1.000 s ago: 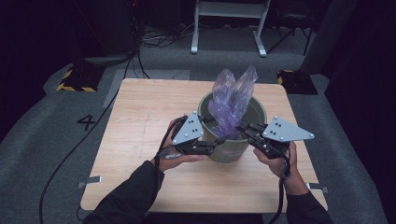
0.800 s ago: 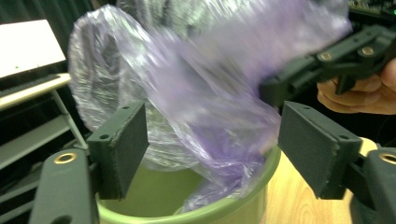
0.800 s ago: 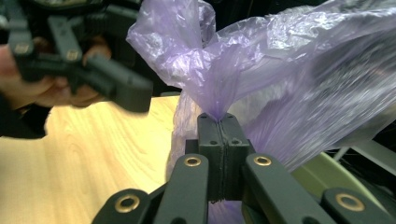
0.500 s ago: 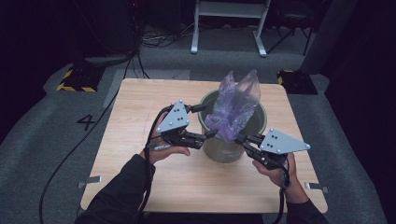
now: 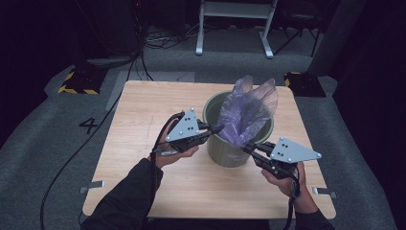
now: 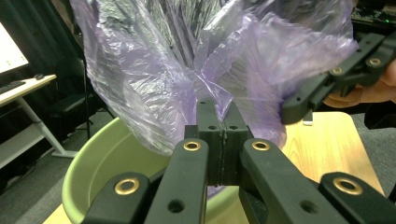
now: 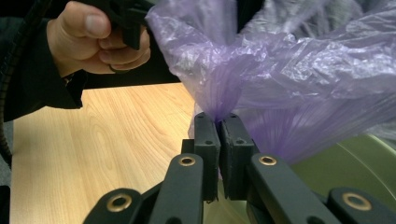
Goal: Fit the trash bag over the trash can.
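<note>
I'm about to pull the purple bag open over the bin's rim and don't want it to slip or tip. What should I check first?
1. Left claw shut on the purple bag: ok, film pinched between its closed jaws.
2. Right claw shut on the bag: ok, film bunched into its closed jaws.
3. The two grips sit on opposite sides of the bag: ok in the high view.
4. Green bin upright on the table: ok.
5. Bag's bottom down inside the bin: cannot tell, the bunched film hides the interior.
6. Bag edge over the rim: not ok, it stands bunched above the bin.
</note>
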Demonstrator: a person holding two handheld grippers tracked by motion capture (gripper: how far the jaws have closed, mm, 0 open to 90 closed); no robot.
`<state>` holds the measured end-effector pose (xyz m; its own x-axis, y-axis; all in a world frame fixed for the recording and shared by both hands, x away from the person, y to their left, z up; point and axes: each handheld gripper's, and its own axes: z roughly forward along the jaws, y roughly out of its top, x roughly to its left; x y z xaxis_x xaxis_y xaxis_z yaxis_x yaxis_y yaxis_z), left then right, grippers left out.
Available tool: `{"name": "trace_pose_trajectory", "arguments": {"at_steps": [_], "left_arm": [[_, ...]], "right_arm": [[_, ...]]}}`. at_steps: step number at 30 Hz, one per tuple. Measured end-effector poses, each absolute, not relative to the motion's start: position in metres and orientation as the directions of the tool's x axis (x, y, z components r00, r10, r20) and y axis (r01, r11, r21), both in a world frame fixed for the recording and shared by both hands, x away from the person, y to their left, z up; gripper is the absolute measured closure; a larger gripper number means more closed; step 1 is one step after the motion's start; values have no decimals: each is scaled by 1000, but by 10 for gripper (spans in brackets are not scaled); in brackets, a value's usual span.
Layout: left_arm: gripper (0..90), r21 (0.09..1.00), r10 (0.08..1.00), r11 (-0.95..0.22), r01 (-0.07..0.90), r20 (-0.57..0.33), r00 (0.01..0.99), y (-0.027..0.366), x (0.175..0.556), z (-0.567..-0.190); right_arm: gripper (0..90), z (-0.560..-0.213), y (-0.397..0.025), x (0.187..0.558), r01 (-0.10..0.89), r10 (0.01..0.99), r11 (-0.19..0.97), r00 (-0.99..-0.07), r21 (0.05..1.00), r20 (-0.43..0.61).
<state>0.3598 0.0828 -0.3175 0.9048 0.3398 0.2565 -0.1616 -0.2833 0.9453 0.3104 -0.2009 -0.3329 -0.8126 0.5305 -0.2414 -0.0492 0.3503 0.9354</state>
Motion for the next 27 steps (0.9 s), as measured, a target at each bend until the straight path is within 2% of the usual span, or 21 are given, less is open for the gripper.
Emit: {"name": "trace_pose_trajectory", "arguments": {"at_steps": [13, 20, 22, 24, 26, 27], "left_arm": [[898, 934, 298, -306, -184, 277, 913, 98, 332, -342], [897, 929, 306, -340, -149, 259, 916, 94, 332, -364], [898, 930, 313, -341, -138, 251, 916, 93, 333, -369], [897, 929, 315, -344, -134, 249, 916, 93, 334, -372], [897, 930, 320, -344, -131, 247, 915, 92, 335, -374], [897, 928, 317, -348, -132, 249, 915, 92, 335, -375]], "right_arm": [[867, -352, -220, 295, -8, 583, 311, -788, 950, -198], [853, -368, -228, 297, 39, 606, 304, -779, 952, -161], [825, -372, -231, 298, 54, 617, 302, -773, 952, -152], [729, -377, -235, 299, 70, 631, 295, -763, 953, -139], [696, -380, -239, 299, 77, 633, 294, -763, 953, -134], [649, -381, -241, 298, 72, 633, 292, -762, 954, -137]]}}
